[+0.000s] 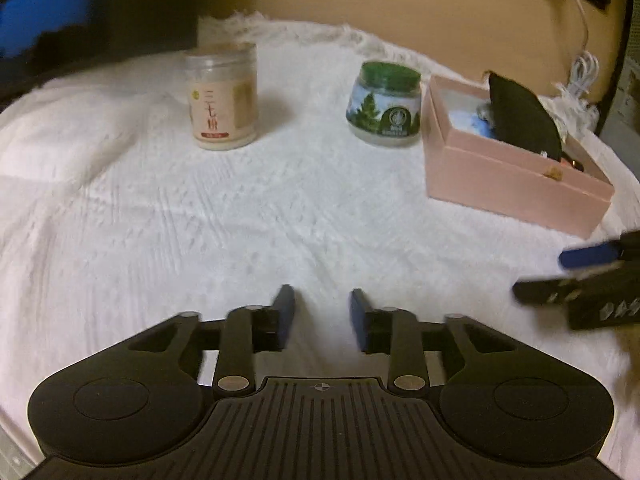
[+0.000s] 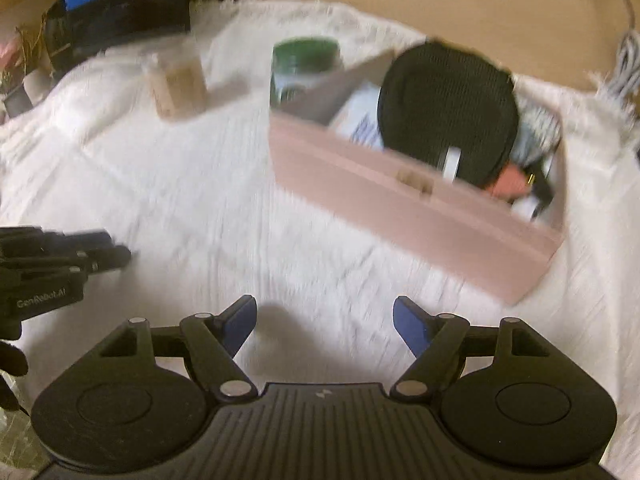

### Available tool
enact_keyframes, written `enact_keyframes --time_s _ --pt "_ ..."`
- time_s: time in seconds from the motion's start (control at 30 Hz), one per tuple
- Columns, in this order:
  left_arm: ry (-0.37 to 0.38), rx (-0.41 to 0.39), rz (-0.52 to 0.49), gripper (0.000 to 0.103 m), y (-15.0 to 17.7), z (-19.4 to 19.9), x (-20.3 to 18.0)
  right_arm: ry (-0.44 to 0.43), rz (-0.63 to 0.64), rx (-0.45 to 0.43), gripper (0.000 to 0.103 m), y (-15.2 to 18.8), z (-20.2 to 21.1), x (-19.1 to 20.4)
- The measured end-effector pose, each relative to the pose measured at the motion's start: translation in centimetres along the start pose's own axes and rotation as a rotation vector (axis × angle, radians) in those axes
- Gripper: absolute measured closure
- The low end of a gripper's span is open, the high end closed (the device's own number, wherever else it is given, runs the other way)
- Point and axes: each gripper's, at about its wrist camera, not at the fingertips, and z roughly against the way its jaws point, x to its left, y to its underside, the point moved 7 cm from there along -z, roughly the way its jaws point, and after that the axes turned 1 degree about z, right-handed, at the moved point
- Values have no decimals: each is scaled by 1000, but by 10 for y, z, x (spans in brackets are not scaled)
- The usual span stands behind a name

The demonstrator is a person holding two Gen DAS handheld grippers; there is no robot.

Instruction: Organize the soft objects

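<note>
Both claws released, empty: left gripper point(image 1: 322, 312) & right gripper point(image 2: 324, 326) over white fuzzy blanket point(image 1: 240, 220). Pink box point(image 2: 420, 216) w/ black mesh pouch point(image 2: 448, 108) near blanket's far right corner.

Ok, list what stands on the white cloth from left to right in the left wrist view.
Beige jar → green-lidded jar → pink box, with a black pouch sticking out of it → the right gripper coming in at the right edge, open and empty.
</note>
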Motion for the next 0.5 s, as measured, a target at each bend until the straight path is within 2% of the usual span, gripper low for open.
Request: enact_keyframes --time_s 0.03,0.13,0.17,0.23,0.3,0.5 --pt "-2 -13 7 45 2 0 -5 12 18 -11 23 1 0 1" --pt "-11 -33 -5 27 5 -2 -26 28 21 -20 15 1 -1 0" --pt "-19 -38 -10 25 6 -2 -33 30 8 -19 11 1 -2 -3" --pt "-55 -52 -2 25 8 -2 -37 34 -16 -35 9 5 -2 -9" --pt "-82 -66 37 25 9 -2 -38 67 -28 -32 0 8 -5 -14" --pt "-134 -74 44 25 14 1 -43 65 -40 -59 0 13 -3 -18"
